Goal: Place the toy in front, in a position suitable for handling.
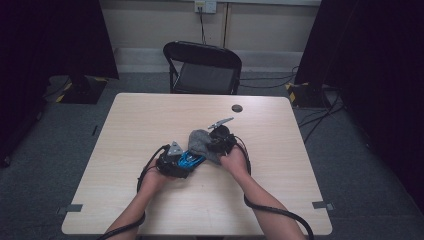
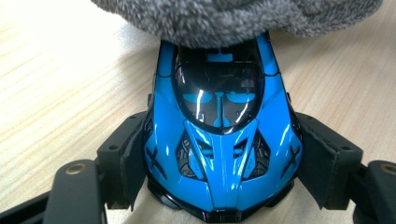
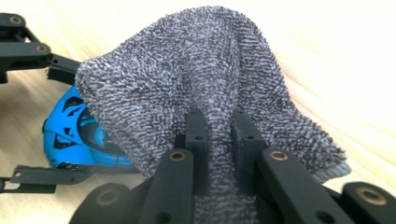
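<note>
A glossy blue toy car sits on the wooden table, and my left gripper is shut on its sides, one black pad against each flank. In the high view the blue toy car lies just right of the left gripper. A grey fluffy cloth drapes over the car's far end. My right gripper is shut on a fold of that cloth. From above, the grey cloth bunches between both grippers, with the right gripper on its right side.
A small dark round disc lies near the table's far edge. A black folding chair stands behind the table. Cables trail from both grippers past the forearms. Black curtains hang at both sides of the room.
</note>
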`<state>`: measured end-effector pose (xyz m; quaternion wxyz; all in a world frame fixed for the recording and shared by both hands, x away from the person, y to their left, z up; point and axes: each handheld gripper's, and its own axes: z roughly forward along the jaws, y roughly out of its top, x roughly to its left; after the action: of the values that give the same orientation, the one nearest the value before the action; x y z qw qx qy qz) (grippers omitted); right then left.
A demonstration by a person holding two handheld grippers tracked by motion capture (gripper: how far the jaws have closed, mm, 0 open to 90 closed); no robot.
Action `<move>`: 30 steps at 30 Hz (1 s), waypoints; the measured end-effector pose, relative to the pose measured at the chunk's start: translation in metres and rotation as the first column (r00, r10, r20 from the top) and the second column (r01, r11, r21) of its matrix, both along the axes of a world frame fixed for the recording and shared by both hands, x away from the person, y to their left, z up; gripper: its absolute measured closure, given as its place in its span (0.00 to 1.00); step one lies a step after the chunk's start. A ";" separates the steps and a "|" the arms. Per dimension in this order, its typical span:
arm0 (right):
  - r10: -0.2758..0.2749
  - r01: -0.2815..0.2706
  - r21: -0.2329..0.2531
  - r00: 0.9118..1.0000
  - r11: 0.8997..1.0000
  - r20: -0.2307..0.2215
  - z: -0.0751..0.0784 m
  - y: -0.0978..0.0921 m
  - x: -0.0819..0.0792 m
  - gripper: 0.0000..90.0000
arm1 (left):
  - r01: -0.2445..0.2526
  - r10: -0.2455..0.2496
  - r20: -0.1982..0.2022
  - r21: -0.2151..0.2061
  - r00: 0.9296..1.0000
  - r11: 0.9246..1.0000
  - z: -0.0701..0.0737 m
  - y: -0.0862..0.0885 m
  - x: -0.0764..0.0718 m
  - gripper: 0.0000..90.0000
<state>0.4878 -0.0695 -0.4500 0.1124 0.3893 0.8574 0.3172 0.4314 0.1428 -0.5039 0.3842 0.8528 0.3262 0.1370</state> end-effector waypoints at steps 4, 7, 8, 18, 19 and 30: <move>-0.018 0.018 0.009 1.000 1.000 0.001 0.001 -0.005 0.003 0.89 | 0.000 0.000 0.000 0.000 1.000 1.000 0.000 0.000 0.000 0.29; -0.025 0.025 0.016 1.000 1.000 0.000 0.000 -0.006 0.005 0.89 | 0.000 0.000 0.000 0.000 1.000 1.000 0.000 0.000 0.000 0.29; -0.032 0.032 0.025 0.999 0.999 -0.006 0.000 -0.007 0.006 0.89 | 0.000 0.000 0.000 0.000 1.000 1.000 0.000 0.000 0.000 0.29; -0.088 0.089 0.053 0.996 0.995 -0.007 -0.001 -0.019 0.014 0.89 | 0.000 0.000 0.000 0.000 1.000 1.000 0.000 0.000 0.000 0.29; -0.093 0.093 0.058 0.996 0.994 -0.011 -0.001 -0.020 0.015 0.89 | 0.001 -0.001 0.000 0.000 1.000 1.000 0.000 0.000 0.000 0.29; -0.131 0.131 0.039 0.991 0.991 0.011 -0.004 -0.033 0.021 0.89 | 0.000 0.000 0.000 0.000 1.000 1.000 0.000 0.000 0.000 0.29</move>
<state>0.5084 -0.1026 -0.4543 0.1315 0.4446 0.8230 0.3282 0.4314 0.1429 -0.5039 0.3841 0.8528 0.3261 0.1371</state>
